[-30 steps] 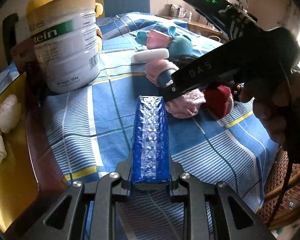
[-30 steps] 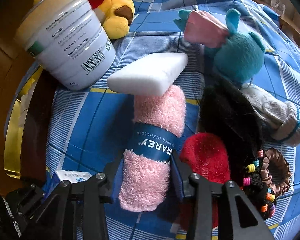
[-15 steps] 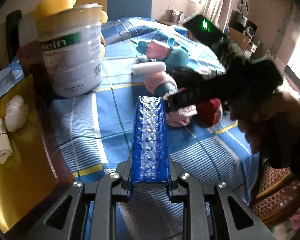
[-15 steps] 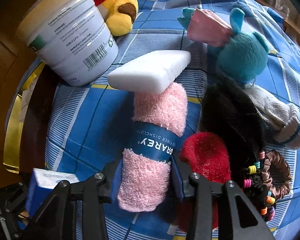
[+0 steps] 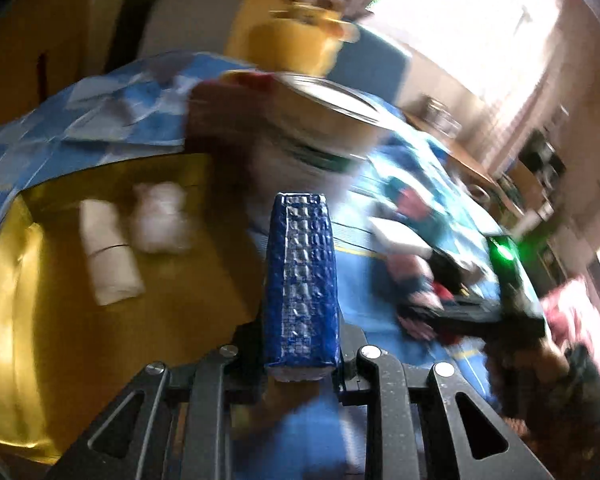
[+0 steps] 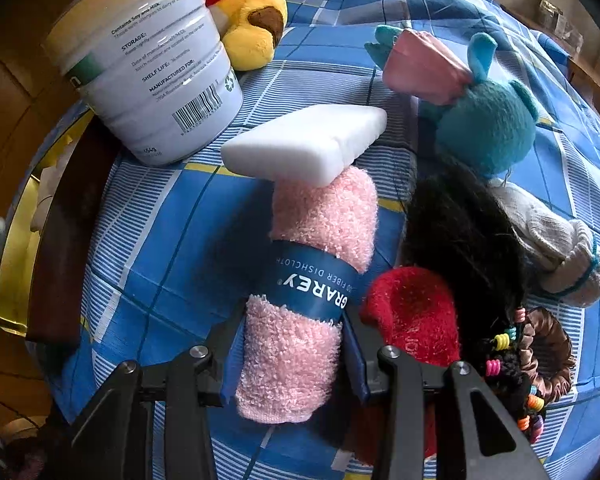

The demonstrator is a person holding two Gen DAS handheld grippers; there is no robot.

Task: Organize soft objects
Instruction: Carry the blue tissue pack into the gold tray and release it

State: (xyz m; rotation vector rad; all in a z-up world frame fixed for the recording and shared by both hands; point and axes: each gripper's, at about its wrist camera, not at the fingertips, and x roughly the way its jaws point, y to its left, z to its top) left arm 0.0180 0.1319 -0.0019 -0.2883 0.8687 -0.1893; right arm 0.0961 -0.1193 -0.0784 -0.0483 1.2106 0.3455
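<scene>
The left hand-held gripper (image 5: 300, 360) is found closed on a blue-wrapped pack (image 5: 300, 280), which is carried clamped between the jaws and held above the near edge of a gold tray (image 5: 32, 320); this view is blurred, so finer detail cannot be told. Two white soft items, a rolled white cloth (image 5: 108, 256) and a white wad (image 5: 160, 222), are seen already lying in the tray, side by side toward its far end. The right hand-held gripper (image 6: 292, 360) is found closed around the near end of a rolled pink dishcloth (image 6: 312, 280) with a blue paper band, which lies on the checked tabletop (image 6: 160, 240). A white sponge block (image 6: 304, 142) rests on the roll's far end. Left unsorted on the tabletop are judged to be a red fuzzy item (image 6: 416, 312) just right of the roll, a black hairpiece with coloured beads (image 6: 464, 240), a brown scrunchie (image 6: 548, 356), a white glove (image 6: 556, 248), a teal plush toy (image 6: 488, 128) and a yellow plush bear (image 6: 252, 12) at the far left behind a white tin (image 6: 152, 72). The task is judged to be in its early part: two items placed, two in hand, most of the pile outstanding
</scene>
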